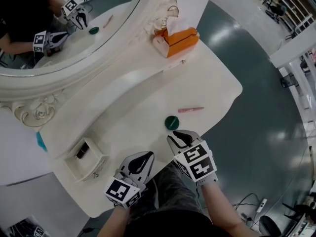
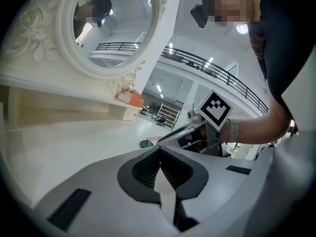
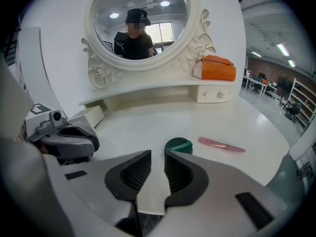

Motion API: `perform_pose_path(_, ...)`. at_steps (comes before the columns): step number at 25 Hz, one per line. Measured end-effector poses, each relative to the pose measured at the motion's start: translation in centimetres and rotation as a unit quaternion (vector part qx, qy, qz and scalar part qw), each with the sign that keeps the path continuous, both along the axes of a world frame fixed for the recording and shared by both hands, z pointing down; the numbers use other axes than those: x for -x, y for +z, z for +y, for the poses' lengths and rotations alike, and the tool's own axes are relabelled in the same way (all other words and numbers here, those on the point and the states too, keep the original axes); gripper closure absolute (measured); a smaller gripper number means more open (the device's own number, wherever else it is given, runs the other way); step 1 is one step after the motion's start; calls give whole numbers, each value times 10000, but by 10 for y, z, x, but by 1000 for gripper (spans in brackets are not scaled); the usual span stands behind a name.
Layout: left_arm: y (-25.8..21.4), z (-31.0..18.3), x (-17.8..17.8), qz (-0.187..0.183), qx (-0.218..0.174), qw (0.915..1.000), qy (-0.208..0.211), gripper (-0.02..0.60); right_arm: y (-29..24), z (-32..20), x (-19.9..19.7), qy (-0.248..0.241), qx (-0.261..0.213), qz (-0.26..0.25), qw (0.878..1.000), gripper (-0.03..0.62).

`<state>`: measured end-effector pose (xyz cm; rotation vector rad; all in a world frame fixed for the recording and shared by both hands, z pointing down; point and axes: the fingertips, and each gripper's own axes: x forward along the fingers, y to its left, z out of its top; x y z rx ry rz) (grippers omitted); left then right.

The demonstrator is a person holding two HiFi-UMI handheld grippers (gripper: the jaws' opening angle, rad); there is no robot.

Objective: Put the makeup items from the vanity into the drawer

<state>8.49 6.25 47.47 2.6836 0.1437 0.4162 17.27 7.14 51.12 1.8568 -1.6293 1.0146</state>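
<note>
Desk (image 1: 133, 102): white vanity w/ curved front edge, oval mirror (image 1: 59, 28) at the back, orange tissue box (image 1: 178, 37) at back-right.

Task items:
- green compact (image 1: 172, 122): flat on desk, near the front edge, clear on all sides.
- pink stick (image 1: 190, 109): lying flat just beyond & to the right of the compact, not touching it, close to the desk's right-front curve.
- drawer (image 1: 74, 164): pulled open at the desk's left-front corner, well apart from both items. One dark item (image 1: 82, 150) lies inside; the rest of the inside is bare.

R gripper (image 3: 157, 154): jaws parted to a narrow gap w/ nothing between the pads. Tips are over the front edge, pointing steeply down at the desk. The compact is just ahead of the tips; contact can't be confirmed.

L gripper (image 2: 159, 151): jaws together at the tips, empty. It sits at the front edge btwn the drawer and the R gripper, pointing nearly level across the top.

Room: wide bare desk surface btwn compact and drawer. Bare strip also behind the items, up to the mirror base. Past the right-front edge there is only open floor.
</note>
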Motion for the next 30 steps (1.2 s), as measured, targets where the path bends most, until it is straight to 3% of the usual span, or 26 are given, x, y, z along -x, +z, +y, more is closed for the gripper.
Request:
perform_pose_path(8,7,-6,-14,-12,-11,10000,-33,568,10,-10,-21,-23,80,281,9996,465)
perform_pose_path(20,1,-10,-22,180,-140,9997,-35,568,29,-16,-23,-111,301,371,9988,458)
perform_pose_path(30,-7,-16,-16,196,-207,9995,-129,568,28,-18,-18,-120,235,474,9985,562)
